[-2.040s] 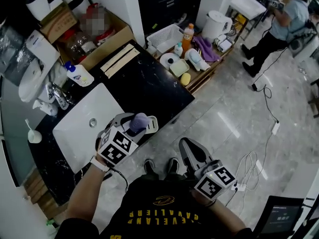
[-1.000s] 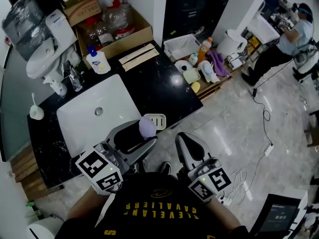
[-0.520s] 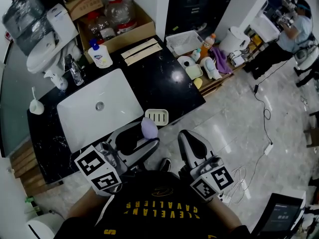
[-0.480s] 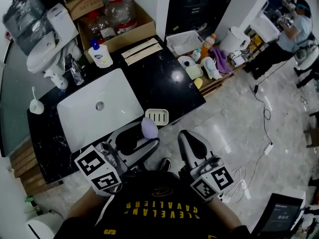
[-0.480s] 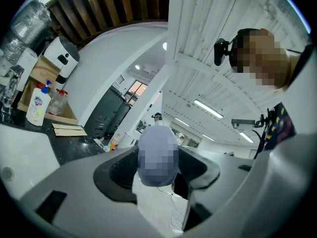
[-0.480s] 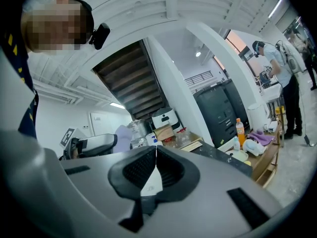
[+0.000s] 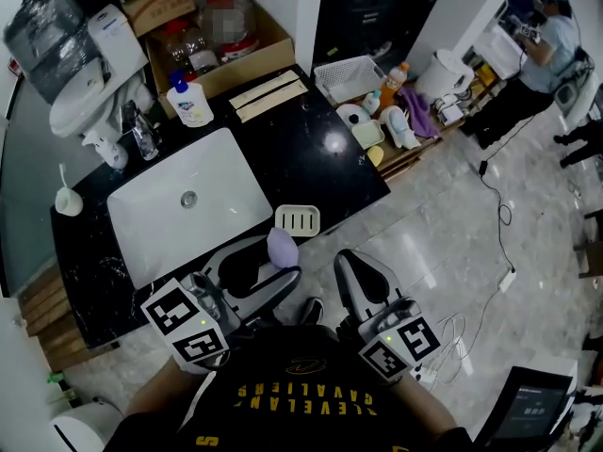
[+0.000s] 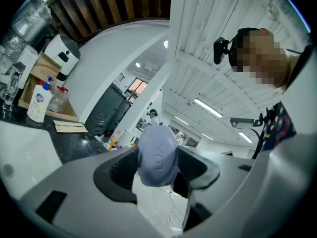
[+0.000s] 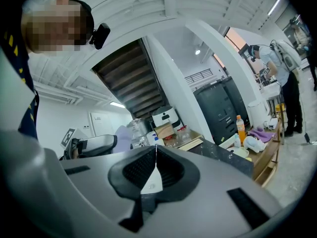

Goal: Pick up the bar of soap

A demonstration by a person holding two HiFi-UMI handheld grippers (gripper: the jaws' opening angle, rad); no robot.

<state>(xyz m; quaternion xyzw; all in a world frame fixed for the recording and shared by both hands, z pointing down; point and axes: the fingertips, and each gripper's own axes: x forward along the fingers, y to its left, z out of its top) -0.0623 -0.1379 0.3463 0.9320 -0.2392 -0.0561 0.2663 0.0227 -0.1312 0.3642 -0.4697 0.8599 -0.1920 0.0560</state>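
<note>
The pick-up looks done; at lower centre the left gripper (image 7: 268, 260) clamps the lilac bar of soap (image 7: 282, 246), just below the soap dish (image 7: 298, 219); the right gripper (image 7: 352, 265) hangs pinched together, empty; the next move calls only for a steady grip.

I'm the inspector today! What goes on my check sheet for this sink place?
Surface: black counter with a white sink set in it.
Job's things: purple soap lifted off; dish empty at the counter's front edge.
Clutter: pump bottle and flat strips behind the sink; basket and orange bottle beyond the counter.
Grippers: left gripper shut on the soap; right gripper shut, empty.
Cables: white cable loose on the floor.
Surroundings: toilet, cardboard box, a person standing far off.
</note>
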